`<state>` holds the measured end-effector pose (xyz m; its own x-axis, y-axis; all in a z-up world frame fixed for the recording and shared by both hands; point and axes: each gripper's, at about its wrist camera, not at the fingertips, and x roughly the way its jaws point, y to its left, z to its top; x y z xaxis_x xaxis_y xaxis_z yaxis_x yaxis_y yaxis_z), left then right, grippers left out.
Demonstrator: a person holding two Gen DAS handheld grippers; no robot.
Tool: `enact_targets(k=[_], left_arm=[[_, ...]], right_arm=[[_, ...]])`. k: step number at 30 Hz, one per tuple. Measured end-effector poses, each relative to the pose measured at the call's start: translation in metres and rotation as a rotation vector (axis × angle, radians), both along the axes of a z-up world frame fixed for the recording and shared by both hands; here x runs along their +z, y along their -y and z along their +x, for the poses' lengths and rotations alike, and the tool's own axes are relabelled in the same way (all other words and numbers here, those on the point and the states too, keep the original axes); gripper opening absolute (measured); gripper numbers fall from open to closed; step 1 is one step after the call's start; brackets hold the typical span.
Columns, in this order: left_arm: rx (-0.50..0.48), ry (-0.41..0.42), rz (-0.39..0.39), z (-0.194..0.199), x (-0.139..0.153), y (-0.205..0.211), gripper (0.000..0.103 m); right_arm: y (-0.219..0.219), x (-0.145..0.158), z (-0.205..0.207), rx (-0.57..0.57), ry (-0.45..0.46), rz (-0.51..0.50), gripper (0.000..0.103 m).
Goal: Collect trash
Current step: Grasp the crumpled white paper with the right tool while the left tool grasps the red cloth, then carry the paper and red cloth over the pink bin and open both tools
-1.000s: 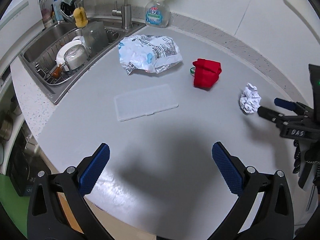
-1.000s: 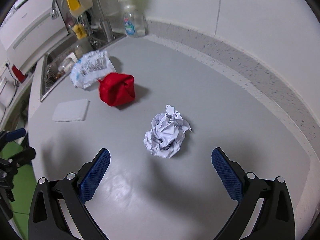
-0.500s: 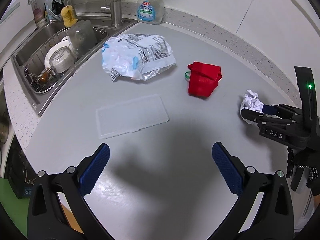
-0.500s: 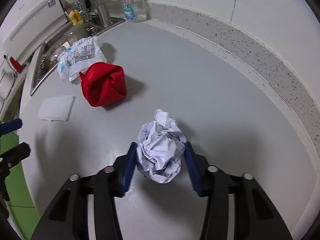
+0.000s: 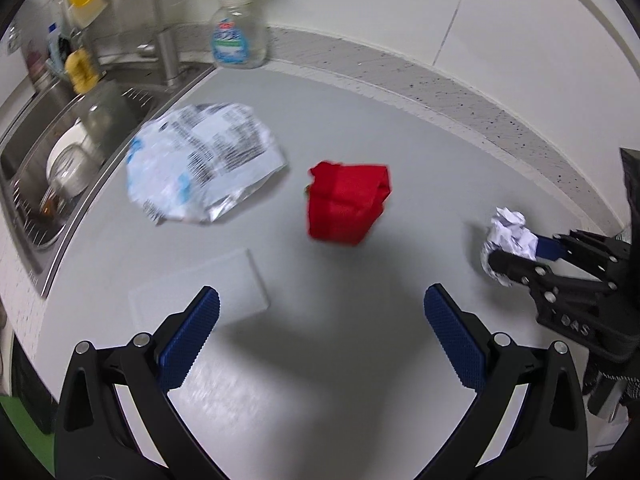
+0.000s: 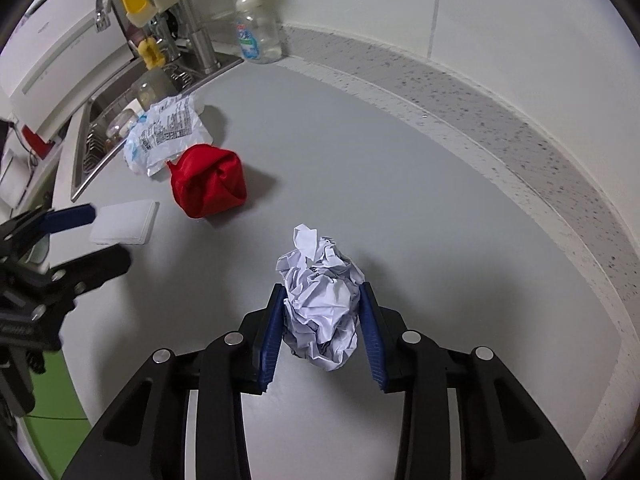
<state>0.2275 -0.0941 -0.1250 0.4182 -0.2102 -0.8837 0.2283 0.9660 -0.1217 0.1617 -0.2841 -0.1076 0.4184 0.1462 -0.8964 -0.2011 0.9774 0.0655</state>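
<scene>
Low in the middle of the right wrist view, the right hand-held gripper (image 6: 322,330) has its blue pads pressed against both sides of a crumpled ball of white paper (image 6: 320,304), and its jaws are closing on it. The ball sits on the grey surface (image 6: 400,200); whether it has left the surface I cannot tell. The left wrist view shows the same ball at the right edge, pinched at the tips of that gripper.

Up and to the left of the ball lies a red bundle of cloth or wrapping (image 6: 208,186), and just beyond it, touching or nearly so, a crumpled white and blue printed plastic bag (image 6: 164,136) close to the edge of the sink (image 6: 92,136). A flat white rectangular lid or tray (image 6: 124,222) lies to the left of the red bundle.

Along the bottom of the left wrist view, the left hand-held gripper (image 5: 322,334) stands wide open above bare surface, with nothing between its pads; the flat white piece lies just past its left finger. A clear pump bottle (image 5: 238,32) stands at the top of that view, beside the tap.
</scene>
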Motion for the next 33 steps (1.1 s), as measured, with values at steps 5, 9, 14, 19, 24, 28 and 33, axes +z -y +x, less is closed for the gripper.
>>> enact_targets(k=[5, 9, 14, 19, 24, 28, 33], left_arm=[[-0.037, 0.004, -0.002, 0.019, -0.005, 0.015, 0.100], [-0.057, 0.006, 0.008, 0.032, -0.009, 0.024, 0.100], [-0.065, 0.003, 0.021, 0.048, -0.016, 0.030, 0.100], [-0.064, -0.005, 0.029, 0.063, -0.025, 0.034, 0.100], [-0.065, -0.011, 0.040, 0.068, -0.031, 0.038, 0.096], [-0.077, -0.041, 0.060, 0.068, -0.036, 0.043, 0.046], [-0.086, -0.015, 0.061, 0.055, -0.028, 0.048, 0.030]], right_arm=[[0.017, 0.007, -0.007, -0.032, 0.005, 0.003, 0.036], [0.029, 0.010, -0.011, -0.058, 0.005, 0.011, 0.036], [0.042, 0.010, -0.014, -0.079, 0.004, 0.014, 0.036], [0.049, 0.011, -0.017, -0.093, 0.006, 0.021, 0.036], [0.057, 0.011, -0.021, -0.105, 0.008, 0.030, 0.036], [0.057, 0.012, -0.021, -0.104, 0.012, 0.035, 0.036], [0.054, 0.016, -0.023, -0.090, 0.024, 0.044, 0.036]])
